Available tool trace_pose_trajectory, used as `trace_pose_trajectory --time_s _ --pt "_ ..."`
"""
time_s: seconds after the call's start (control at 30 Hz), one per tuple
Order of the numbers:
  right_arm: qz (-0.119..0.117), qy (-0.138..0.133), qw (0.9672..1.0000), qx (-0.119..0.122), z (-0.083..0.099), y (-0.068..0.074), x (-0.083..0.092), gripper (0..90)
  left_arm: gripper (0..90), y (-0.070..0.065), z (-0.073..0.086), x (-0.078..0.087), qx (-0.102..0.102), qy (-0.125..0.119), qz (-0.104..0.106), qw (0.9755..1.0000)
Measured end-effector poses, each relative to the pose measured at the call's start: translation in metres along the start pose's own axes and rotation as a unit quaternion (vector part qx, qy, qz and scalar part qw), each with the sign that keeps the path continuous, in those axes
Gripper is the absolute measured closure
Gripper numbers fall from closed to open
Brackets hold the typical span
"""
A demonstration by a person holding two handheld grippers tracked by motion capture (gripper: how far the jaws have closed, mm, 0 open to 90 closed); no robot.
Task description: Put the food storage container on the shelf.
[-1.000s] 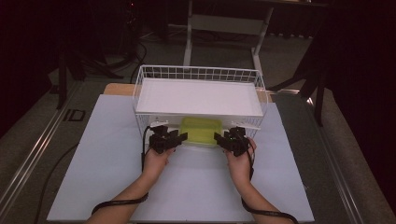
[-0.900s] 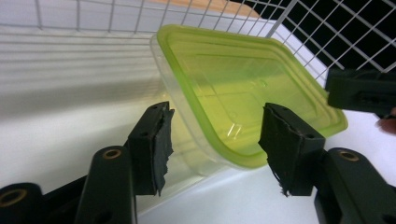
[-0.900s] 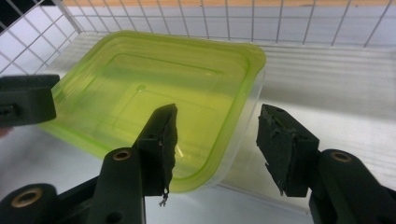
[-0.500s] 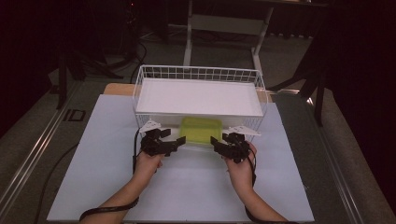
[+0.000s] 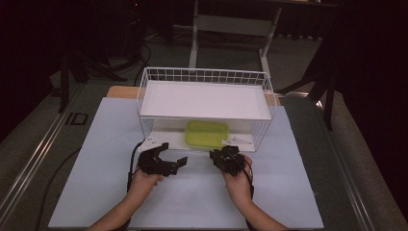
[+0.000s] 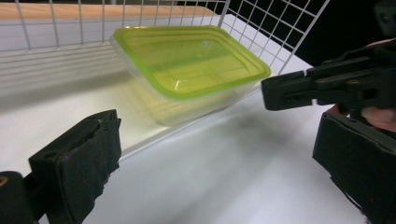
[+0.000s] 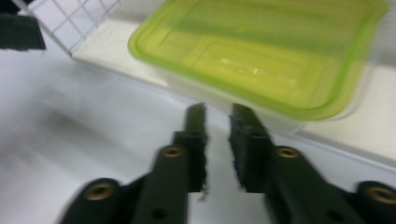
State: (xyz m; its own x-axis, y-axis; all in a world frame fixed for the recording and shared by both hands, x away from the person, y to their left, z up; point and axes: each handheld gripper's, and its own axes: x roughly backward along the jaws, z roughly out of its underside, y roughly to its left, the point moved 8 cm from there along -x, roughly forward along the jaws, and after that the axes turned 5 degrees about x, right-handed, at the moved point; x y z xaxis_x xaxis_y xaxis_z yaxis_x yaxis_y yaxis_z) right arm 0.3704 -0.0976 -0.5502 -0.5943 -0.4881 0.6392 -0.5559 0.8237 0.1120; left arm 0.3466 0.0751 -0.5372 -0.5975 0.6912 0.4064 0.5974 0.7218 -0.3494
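Note:
A clear box with a lime-green lid (image 5: 207, 134) sits on the lower shelf of a white wire rack (image 5: 204, 76). My left gripper (image 5: 174, 153) rests on the white mat in front of the rack's left half. Its jaws have just been opening and stand wide with nothing between them. In the left gripper view the box (image 6: 191, 56) lies ahead between the pads, untouched. My right gripper (image 5: 222, 155) sits just before the box's front edge. Its jaws have just been closing and are shut but for a thin slit, holding nothing (image 7: 218, 116). The lidded box (image 7: 261, 51) is close behind the tips.
A white board (image 5: 207, 98) covers the rack's top shelf. The rack stands on a pale mat (image 5: 96, 159) over the table. The right gripper (image 6: 322, 88) shows at the right of the left gripper view. Dark stands and table legs lie beyond.
Both hands have drawn back from the rack toward the person, the left one also sliding left. The left jaws have spread wide and the right jaws have closed. The box stays on the shelf.

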Motion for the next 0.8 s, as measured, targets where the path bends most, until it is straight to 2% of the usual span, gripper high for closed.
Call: trace_pose_trajectory --time_s 0.1,0.2,0.33,0.47,0.63,0.8 --pt "-0.004 0.028 0.9995 0.011 0.006 0.004 -0.01 90.0 1.9 0.0 0.008 0.001 0.008 0.0 0.012 0.9999" --pt "0.004 0.032 0.9993 0.019 0.006 0.004 -0.018 90.0 2.0 0.002 0.014 0.002 0.016 -0.003 0.014 0.9998" --pt "0.011 0.035 0.9993 0.009 0.004 0.0 -0.028 90.0 2.0 0.003 0.015 0.003 0.025 -0.006 0.012 0.9996" --pt "0.021 0.034 0.9992 0.005 0.0 -0.006 -0.035 90.0 2.0 0.001 0.016 0.003 0.013 -0.005 0.011 0.9998" --pt "0.035 0.032 0.9988 0.008 -0.004 -0.013 -0.042 90.0 1.9 0.002 0.013 0.004 0.014 -0.014 0.006 0.9998" --pt "0.041 0.027 0.9987 -0.015 -0.009 -0.023 -0.049 90.0 1.9 0.002 0.014 0.003 0.007 -0.012 0.003 0.9999"
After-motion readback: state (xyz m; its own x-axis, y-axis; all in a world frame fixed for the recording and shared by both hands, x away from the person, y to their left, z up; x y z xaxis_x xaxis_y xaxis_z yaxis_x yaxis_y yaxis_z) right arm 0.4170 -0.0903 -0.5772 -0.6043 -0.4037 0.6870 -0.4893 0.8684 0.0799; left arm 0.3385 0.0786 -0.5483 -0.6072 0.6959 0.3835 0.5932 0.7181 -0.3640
